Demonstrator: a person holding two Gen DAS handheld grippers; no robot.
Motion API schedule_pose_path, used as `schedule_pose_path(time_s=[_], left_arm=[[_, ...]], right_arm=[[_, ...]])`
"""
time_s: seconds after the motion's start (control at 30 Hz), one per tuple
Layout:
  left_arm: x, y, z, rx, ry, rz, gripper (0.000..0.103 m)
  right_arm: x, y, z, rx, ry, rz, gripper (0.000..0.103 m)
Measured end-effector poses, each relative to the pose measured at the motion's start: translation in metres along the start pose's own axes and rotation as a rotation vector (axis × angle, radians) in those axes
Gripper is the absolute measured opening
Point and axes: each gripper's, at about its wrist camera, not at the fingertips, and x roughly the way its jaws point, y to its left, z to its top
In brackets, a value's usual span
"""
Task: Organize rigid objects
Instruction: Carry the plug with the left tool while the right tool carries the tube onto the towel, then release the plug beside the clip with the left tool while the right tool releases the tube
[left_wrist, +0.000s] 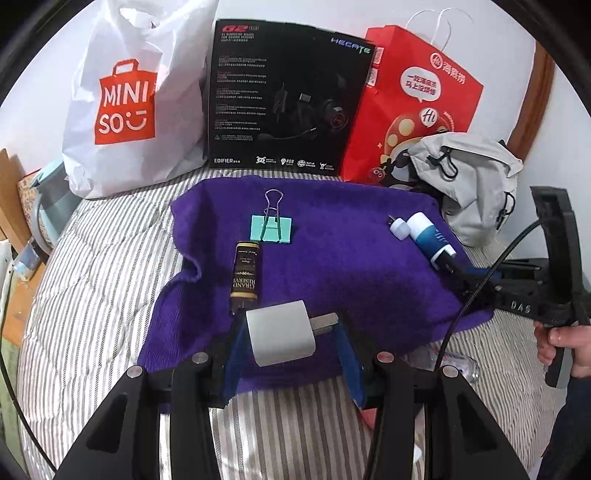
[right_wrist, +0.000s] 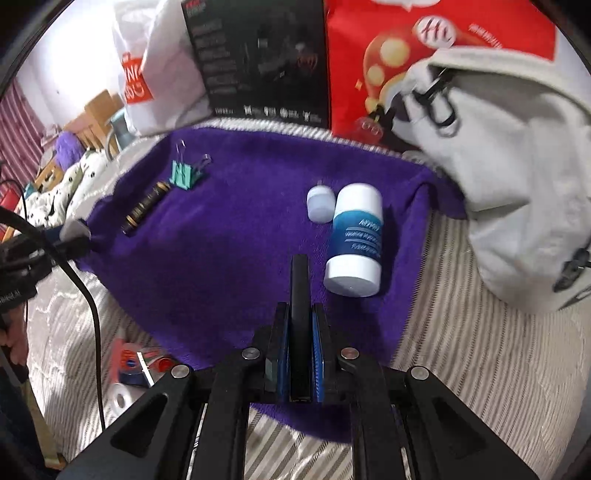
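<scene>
A purple towel (left_wrist: 351, 258) lies on the striped bed. In the left wrist view my left gripper (left_wrist: 290, 328) is shut on a white charger plug (left_wrist: 280, 336) over the towel's near edge, prongs pointing right. Beyond it lie a dark small bottle (left_wrist: 245, 275) and a teal binder clip (left_wrist: 271, 229). My right gripper (right_wrist: 300, 310) is shut on a thin black bar (right_wrist: 300, 288), just left of a lying blue-and-white bottle (right_wrist: 356, 240) and a small white adapter (right_wrist: 320, 208). From the left wrist view the right gripper (left_wrist: 461, 275) sits at the towel's right side, by that bottle (left_wrist: 430, 238).
Along the back stand a white Miniso bag (left_wrist: 125, 99), a black headset box (left_wrist: 284, 99) and a red paper bag (left_wrist: 417, 99). A grey drawstring bag (right_wrist: 517, 177) crowds the towel's right. A tape dispenser (right_wrist: 136, 363) lies left of the right gripper. A hand (left_wrist: 565, 343) holds the right gripper's handle.
</scene>
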Motion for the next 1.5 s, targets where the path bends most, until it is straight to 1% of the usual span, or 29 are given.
schedule_pose_path(time_s=[0.07, 0.2, 0.37, 0.47, 0.5, 0.57, 0.6, 0.7, 0.77, 0.83, 0.93, 1.03, 1.13, 1.3, 1.37, 1.4, 1.43, 1.5], left_arm=[[0.007, 0.002, 0.003, -0.001, 0.008, -0.002, 0.043], [0.019, 0.004, 0.009, 0.0, 0.021, -0.007, 0.043], [0.034, 0.006, 0.017, 0.001, 0.034, -0.012, 0.044], [0.044, 0.005, 0.023, 0.006, 0.043, -0.017, 0.044], [0.047, 0.004, 0.025, 0.01, 0.045, -0.015, 0.044], [0.054, 0.002, 0.03, 0.019, 0.05, -0.014, 0.044], [0.057, 0.001, 0.032, 0.023, 0.054, -0.014, 0.044], [0.069, -0.001, 0.038, 0.034, 0.062, -0.01, 0.044], [0.076, -0.004, 0.04, 0.042, 0.068, -0.005, 0.044], [0.083, -0.007, 0.043, 0.05, 0.072, -0.003, 0.044], [0.094, -0.009, 0.046, 0.055, 0.083, -0.003, 0.044], [0.103, -0.012, 0.047, 0.074, 0.094, 0.004, 0.044], [0.105, -0.015, 0.047, 0.101, 0.087, 0.024, 0.044], [0.104, -0.019, 0.043, 0.138, 0.08, 0.045, 0.044], [0.102, -0.023, 0.039, 0.151, 0.083, 0.048, 0.05], [0.101, -0.024, 0.037, 0.156, 0.087, 0.043, 0.058], [0.101, -0.025, 0.036, 0.158, 0.088, 0.04, 0.063], [0.098, -0.027, 0.032, 0.164, 0.087, 0.051, 0.063]], right_arm=[[0.01, 0.0, -0.001, -0.008, 0.024, -0.008, 0.012], [0.019, 0.001, -0.001, -0.011, 0.039, -0.018, 0.012], [0.018, 0.001, -0.004, -0.02, 0.026, -0.016, 0.012], [0.017, -0.002, -0.004, -0.018, 0.021, 0.002, 0.014], [0.017, -0.003, -0.004, -0.013, 0.021, 0.012, 0.017], [0.015, -0.008, -0.006, 0.006, 0.025, 0.041, 0.026], [0.012, -0.01, -0.006, 0.01, 0.026, 0.045, 0.029], [0.003, -0.013, -0.008, 0.01, 0.01, 0.021, 0.04], [-0.004, -0.014, -0.008, 0.013, 0.0, 0.029, 0.041], [-0.013, -0.013, -0.009, 0.011, -0.018, 0.005, 0.046], [-0.023, -0.014, -0.012, 0.01, -0.037, -0.017, 0.048], [-0.035, -0.02, -0.019, 0.037, -0.056, -0.008, 0.048], [-0.04, -0.023, -0.025, 0.062, -0.067, -0.017, 0.048], [-0.043, -0.027, -0.029, 0.126, -0.09, -0.006, 0.048], [-0.045, -0.026, -0.031, 0.138, -0.103, -0.009, 0.048], [-0.046, -0.025, -0.031, 0.149, -0.109, -0.007, 0.048], [-0.047, -0.026, -0.031, 0.162, -0.114, 0.003, 0.048], [-0.049, -0.024, -0.033, 0.172, -0.12, 0.018, 0.048]])
